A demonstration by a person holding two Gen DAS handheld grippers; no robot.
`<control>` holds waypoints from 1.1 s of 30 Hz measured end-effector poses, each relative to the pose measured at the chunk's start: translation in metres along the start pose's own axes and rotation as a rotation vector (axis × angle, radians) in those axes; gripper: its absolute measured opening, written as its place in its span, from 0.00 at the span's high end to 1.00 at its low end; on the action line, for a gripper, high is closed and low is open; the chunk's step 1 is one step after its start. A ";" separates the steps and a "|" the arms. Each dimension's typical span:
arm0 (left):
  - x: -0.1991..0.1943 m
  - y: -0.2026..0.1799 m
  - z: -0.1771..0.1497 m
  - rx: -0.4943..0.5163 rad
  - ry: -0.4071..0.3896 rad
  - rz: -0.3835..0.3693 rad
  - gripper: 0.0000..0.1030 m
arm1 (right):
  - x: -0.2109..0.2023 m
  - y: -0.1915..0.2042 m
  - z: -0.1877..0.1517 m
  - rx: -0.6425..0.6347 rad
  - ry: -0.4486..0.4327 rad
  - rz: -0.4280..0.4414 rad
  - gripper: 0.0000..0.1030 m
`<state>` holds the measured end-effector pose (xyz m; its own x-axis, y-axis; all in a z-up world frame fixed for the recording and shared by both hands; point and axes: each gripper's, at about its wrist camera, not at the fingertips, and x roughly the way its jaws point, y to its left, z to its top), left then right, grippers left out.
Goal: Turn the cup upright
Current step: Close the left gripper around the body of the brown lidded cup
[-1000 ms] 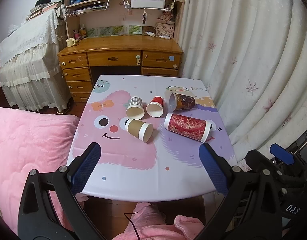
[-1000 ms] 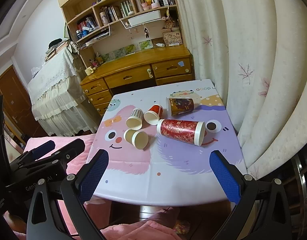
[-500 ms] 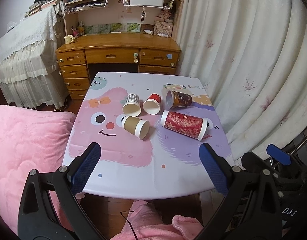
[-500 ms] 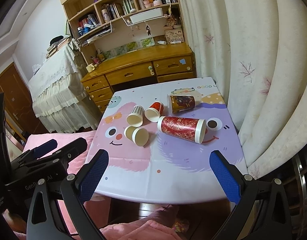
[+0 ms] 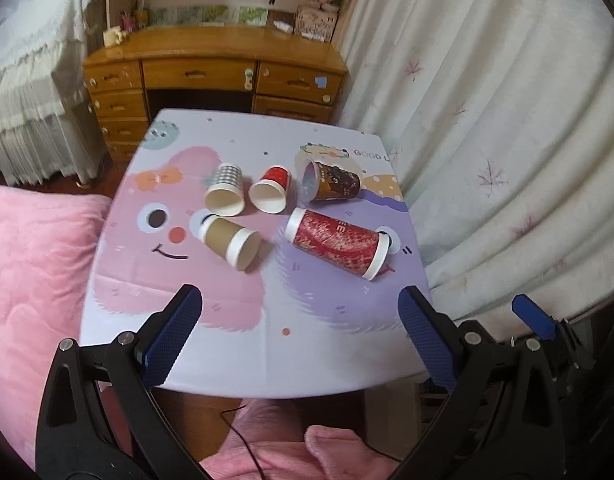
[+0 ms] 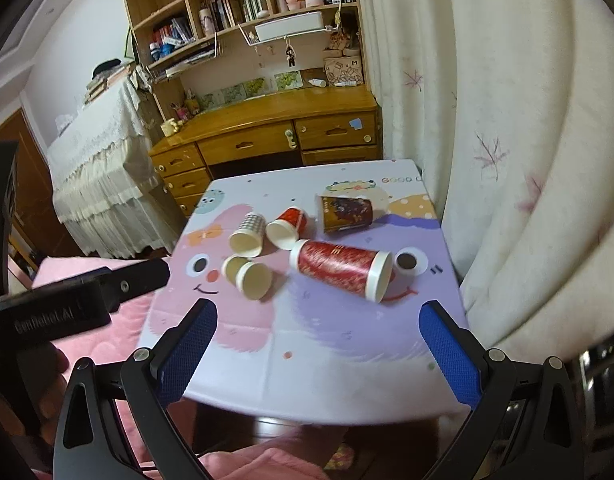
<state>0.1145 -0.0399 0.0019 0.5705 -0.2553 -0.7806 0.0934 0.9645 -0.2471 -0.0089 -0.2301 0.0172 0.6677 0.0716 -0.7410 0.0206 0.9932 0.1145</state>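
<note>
Several paper cups lie on their sides on a small table with a cartoon cloth (image 5: 243, 320): a tall red cup (image 5: 337, 239) (image 6: 339, 266), a brown cup (image 5: 231, 242) (image 6: 249, 276), a checked cup (image 5: 225, 196) (image 6: 249, 232), a small red cup (image 5: 271, 196) (image 6: 287, 228) and a dark patterned cup (image 5: 331, 182) (image 6: 345, 213). My left gripper (image 5: 299, 336) is open and empty above the table's near edge. My right gripper (image 6: 317, 350) is open and empty, also short of the cups.
A wooden desk (image 5: 215, 68) with drawers and shelves stands behind the table. A white curtain (image 5: 507, 120) hangs close on the right. A pink blanket (image 5: 27, 280) lies left. The left gripper's black body (image 6: 67, 300) shows at the left of the right wrist view.
Both grippers have moved forward and lower toward the table; the cups look larger. The cups have not moved. Both grippers stay open.
</note>
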 end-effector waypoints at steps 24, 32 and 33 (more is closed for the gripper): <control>0.343 -0.016 0.136 -0.589 0.497 -0.140 0.10 | 0.295 -0.148 0.195 0.058 0.241 -0.070 0.00; 0.403 -0.011 0.130 -0.889 0.526 -0.106 0.10 | 0.368 -0.187 0.197 0.159 0.379 0.062 0.00; 0.407 -0.010 0.129 -0.925 0.523 -0.105 0.10 | 0.378 -0.193 0.199 0.165 0.396 0.075 0.00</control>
<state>0.4506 -0.1446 -0.2396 0.1543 -0.5437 -0.8250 -0.6590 0.5655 -0.4959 0.3877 -0.4134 -0.1530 0.3356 0.2044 -0.9196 0.1232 0.9583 0.2580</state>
